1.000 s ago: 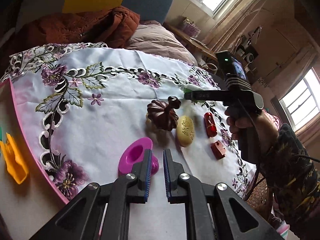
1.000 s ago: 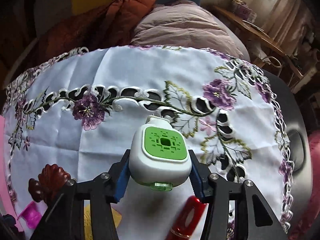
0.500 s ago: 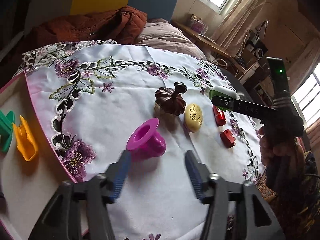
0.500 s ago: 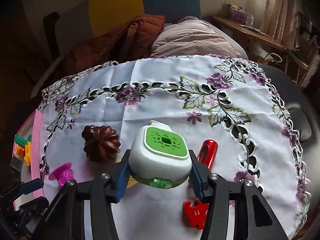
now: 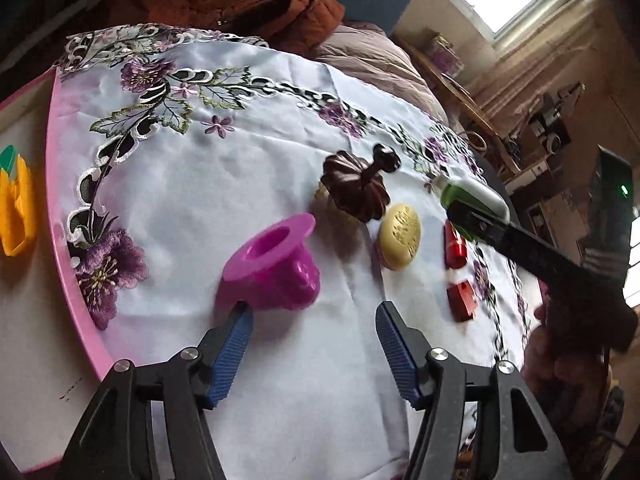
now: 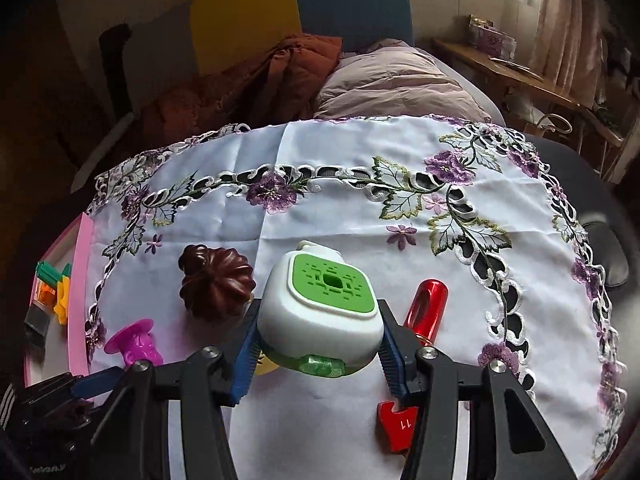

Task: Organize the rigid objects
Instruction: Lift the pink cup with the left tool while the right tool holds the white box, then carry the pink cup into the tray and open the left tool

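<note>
Right wrist view: my right gripper (image 6: 318, 350) is clamped on the white-and-green device (image 6: 322, 312), both blue pads pressed to its sides, held above the embroidered tablecloth (image 6: 320, 216). Under it I see the brown pumpkin-shaped piece (image 6: 216, 282), red cylinder (image 6: 426, 308) and red block (image 6: 396, 426). My left gripper (image 5: 314, 346) is spread wide and empty, its left pad just beside the magenta hat-shaped piece (image 5: 274, 268), near the yellow oval piece (image 5: 400, 236).
</note>
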A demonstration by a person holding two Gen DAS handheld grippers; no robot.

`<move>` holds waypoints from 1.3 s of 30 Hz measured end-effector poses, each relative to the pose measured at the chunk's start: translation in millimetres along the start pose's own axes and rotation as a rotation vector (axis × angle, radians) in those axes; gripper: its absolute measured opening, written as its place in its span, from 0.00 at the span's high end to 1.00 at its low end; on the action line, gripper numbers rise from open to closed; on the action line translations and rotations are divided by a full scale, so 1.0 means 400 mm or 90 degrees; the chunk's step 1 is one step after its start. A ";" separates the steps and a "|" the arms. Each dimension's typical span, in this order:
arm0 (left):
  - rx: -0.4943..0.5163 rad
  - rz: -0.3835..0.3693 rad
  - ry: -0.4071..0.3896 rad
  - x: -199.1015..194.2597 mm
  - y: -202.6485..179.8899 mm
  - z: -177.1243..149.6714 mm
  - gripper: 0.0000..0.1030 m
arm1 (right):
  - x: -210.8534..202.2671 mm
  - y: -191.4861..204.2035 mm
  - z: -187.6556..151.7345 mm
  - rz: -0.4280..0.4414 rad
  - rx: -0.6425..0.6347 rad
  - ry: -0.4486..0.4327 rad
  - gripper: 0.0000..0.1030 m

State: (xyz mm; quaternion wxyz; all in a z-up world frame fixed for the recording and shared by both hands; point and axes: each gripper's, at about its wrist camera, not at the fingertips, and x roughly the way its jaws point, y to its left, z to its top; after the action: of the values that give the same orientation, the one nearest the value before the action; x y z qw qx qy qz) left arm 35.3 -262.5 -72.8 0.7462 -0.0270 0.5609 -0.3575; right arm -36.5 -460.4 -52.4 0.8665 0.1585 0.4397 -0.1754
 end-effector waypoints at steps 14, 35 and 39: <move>0.085 0.090 0.003 0.082 -0.038 0.054 0.69 | 0.016 -0.005 0.001 0.003 -0.002 0.009 0.49; 0.053 0.136 -0.170 -0.281 0.171 -0.041 0.69 | 0.058 -0.009 -0.013 -0.036 -0.013 0.060 0.49; -0.025 0.175 -0.172 -0.315 0.307 -0.041 0.69 | 0.061 -0.002 -0.013 -0.045 -0.023 0.058 0.49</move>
State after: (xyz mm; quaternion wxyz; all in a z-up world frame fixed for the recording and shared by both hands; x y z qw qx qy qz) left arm 68.3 -94.3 -29.9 0.8559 -0.0122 0.4607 -0.2346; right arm -27.2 -463.0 -75.3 0.8413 0.1352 0.4874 -0.1908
